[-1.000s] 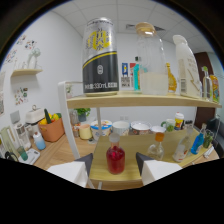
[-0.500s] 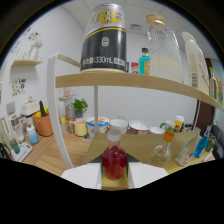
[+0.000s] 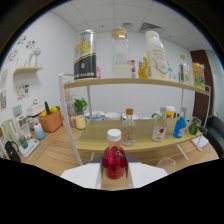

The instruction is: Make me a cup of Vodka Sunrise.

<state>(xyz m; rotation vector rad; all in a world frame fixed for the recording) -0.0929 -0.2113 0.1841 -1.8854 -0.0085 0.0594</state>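
**Red bottle lifted clear, shelf swings round ahead**

While the small red bottle (image 3: pixel 114 161) sits pinched between the jaws (image 3: pixel 114 176), both white pads pressing its sides, the scene beyond it has turned. A second ago the bottle stood low among other things on the lower shelf; half a second ago it was already filling the space between the jaws with the big black can looming straight above. Now the black can (image 3: pixel 85 55) has slid off to the left of the jaws, and the tall clear jar (image 3: pixel 120 52) and the white jug (image 3: pixel 156 55) on the upper shelf (image 3: pixel 135 83) stand beyond them.

Straight ahead of the jaws, on the lower shelf (image 3: pixel 145 144), a clear bottle with an orange cap (image 3: pixel 129 128) stands just behind the red one. Further right are a small bottle with a red label (image 3: pixel 159 128) and a blue bottle (image 3: pixel 180 127). An empty glass (image 3: pixel 165 165) rests just to the right of the jaws, near the front.

My reading is that the red syrup is now in hand and being carried off the shelf, and the swing suggests it is heading towards the glass. For a Vodka Sunrise this would be the grenadine step; whether vodka and juice are already poured cannot be told from here, and the glass looks empty. The cap is still on.
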